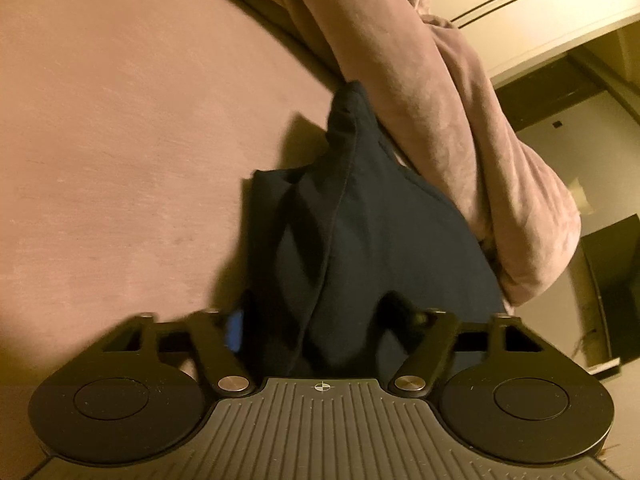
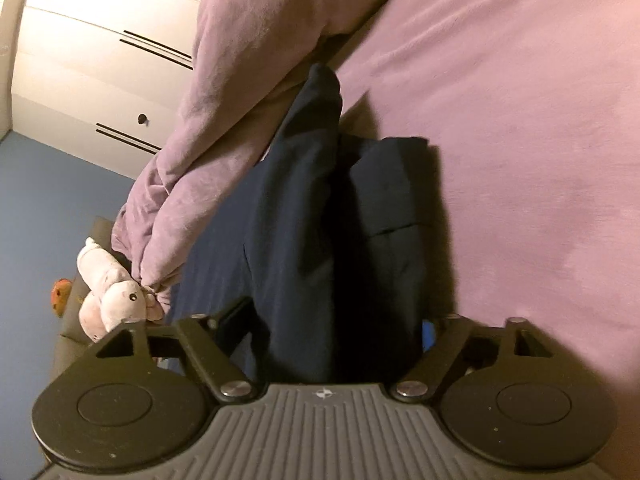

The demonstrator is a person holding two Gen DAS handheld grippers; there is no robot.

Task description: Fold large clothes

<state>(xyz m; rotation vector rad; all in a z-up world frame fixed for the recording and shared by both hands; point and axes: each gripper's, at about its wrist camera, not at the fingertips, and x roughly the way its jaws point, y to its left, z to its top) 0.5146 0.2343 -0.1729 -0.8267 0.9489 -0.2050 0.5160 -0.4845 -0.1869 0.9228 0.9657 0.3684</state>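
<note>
While the wide mauve-pink bed sheet [image 1: 112, 128] fills most of both views, a bunched pink fleece blanket [image 2: 208, 128] is heaped along the dark navy folded garment [image 1: 360, 240], which lies on the bed. A small pink plush toy [image 2: 114, 284] is seen beyond. Left gripper [image 1: 324, 320] and right gripper [image 2: 332, 324] jaws are spread around navy cloth; a grip cannot be told.

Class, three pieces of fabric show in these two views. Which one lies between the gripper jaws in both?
The dark navy garment. It alone is dark, running up between the jaws. The bunched mauve blanket lies beside it, and the smooth mauve sheet lies beneath.
</note>
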